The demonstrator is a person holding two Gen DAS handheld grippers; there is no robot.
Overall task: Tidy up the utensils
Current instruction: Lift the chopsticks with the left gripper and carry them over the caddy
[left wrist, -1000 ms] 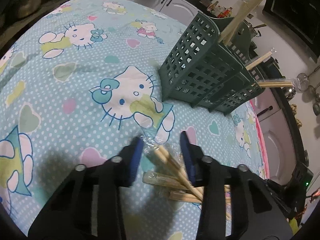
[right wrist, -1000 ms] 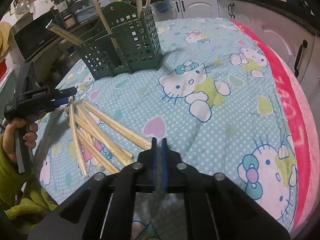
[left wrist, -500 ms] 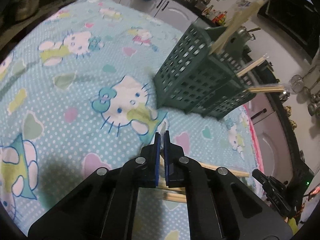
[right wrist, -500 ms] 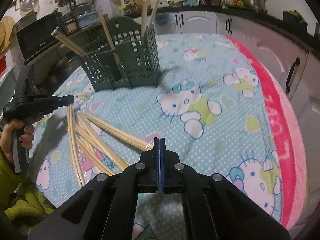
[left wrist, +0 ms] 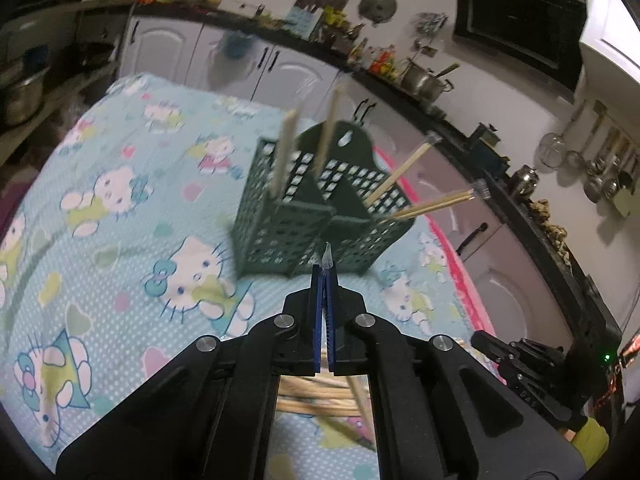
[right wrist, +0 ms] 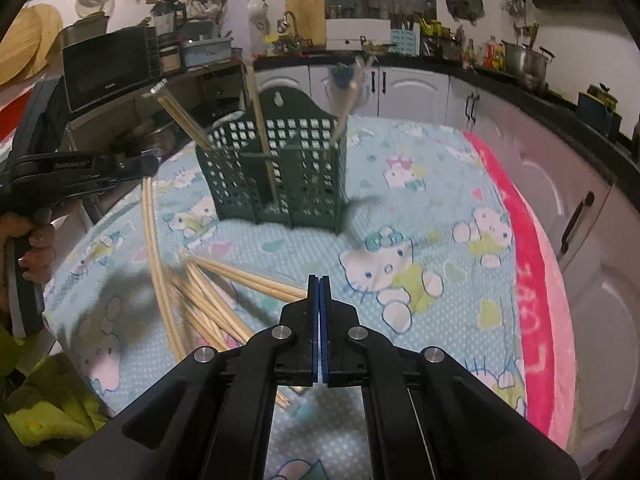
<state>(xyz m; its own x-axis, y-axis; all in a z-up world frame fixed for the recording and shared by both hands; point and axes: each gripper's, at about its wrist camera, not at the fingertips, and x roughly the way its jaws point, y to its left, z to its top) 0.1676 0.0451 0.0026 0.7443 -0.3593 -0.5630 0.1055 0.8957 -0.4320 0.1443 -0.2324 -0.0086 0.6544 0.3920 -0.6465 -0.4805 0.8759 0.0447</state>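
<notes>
A dark green perforated utensil caddy (left wrist: 304,216) stands on the Hello Kitty cloth, with several wrapped chopstick pairs upright or leaning in it; it also shows in the right wrist view (right wrist: 280,168). My left gripper (left wrist: 325,276) is shut on a wrapped chopstick pair, its clear wrapper tip (left wrist: 328,258) poking out of the jaws; in the right wrist view that pair (right wrist: 154,248) hangs down from the left gripper (right wrist: 149,164). My right gripper (right wrist: 319,284) is shut with nothing in it, above a pile of loose chopsticks (right wrist: 212,296).
The table is covered by a pale blue Hello Kitty cloth (right wrist: 420,248) with a pink border (right wrist: 532,300) on the right. White cabinets (right wrist: 416,92), a counter with pots and a microwave (right wrist: 106,62) surround the table. The right gripper shows in the left wrist view (left wrist: 516,360).
My left gripper closed on a wrapped chopstick pair from the pile and lifted it off the cloth, facing the caddy. My right gripper stayed shut and rose slightly.
</notes>
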